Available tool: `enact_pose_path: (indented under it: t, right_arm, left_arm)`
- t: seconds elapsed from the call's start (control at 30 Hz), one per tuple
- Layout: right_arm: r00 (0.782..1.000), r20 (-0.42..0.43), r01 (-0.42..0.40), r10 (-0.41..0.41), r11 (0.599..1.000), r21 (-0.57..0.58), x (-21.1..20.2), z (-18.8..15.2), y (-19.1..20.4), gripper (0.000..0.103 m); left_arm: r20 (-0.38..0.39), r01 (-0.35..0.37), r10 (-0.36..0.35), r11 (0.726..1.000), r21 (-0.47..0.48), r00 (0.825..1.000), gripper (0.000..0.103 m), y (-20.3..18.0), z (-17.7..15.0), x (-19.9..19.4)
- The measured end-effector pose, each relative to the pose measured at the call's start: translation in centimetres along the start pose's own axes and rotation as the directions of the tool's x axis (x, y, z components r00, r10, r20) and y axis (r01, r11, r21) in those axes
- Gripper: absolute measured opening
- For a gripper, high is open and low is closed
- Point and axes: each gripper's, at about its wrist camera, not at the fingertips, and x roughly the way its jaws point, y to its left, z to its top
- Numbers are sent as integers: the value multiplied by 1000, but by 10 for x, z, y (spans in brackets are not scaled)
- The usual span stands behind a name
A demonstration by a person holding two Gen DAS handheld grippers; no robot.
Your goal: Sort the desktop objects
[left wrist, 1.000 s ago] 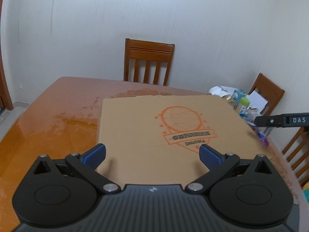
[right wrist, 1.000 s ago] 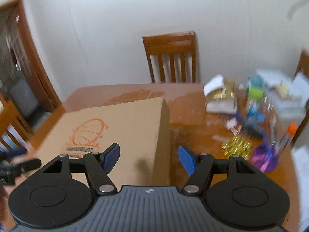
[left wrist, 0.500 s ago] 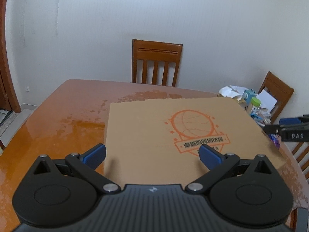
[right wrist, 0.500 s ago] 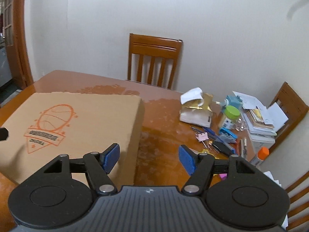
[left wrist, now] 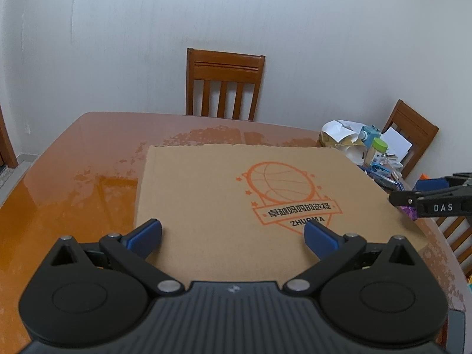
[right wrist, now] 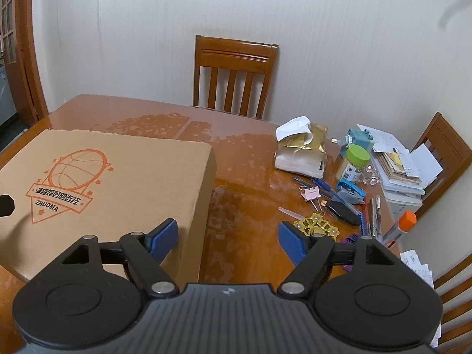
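Lying flat on the bench (right wrist: pixel 244 206) is a big brown box (left wrist: pixel 236 200), with pens and clips (right wrist: pixel 333 197) beside it, while the left claw (left wrist: pixel 233 234) and right claw (right wrist: pixel 228 234) hang spread wide, holding nothing

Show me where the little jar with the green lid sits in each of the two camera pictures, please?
Left wrist view: the green-lidded jar is far right, just beyond the cardboard box's far right corner.
Right wrist view: the jar is upper right, standing among the clutter, beside the gold bag.
Shared landmark: the wooden chair against the wall.
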Motion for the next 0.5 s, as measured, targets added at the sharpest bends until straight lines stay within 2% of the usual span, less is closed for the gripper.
enact_pose_path:
  t: [0.2,0.33,0.4,0.5]
  right_arm:
    - [1000,6,0,0,1000,2,0,0,-2,84]
    - [1000,20,-23,23,1000,5,-9,0,0,84]
    - [999,29,-39,39,999,2,-14,2,1,84]
    - [997,34,-70,70,997,-10,-27,-2,7,85]
  left_arm:
    - [24,-20,19,998,63,1000,102,-5,-9,1]
    - [46,17,-15,999,-29,999,102,2,-4,-12]
    - [81,23,-20,999,-45,996,102,3,-4,-24]
    - [85,46,-42,998,-44,995,102,3,-11,-33]
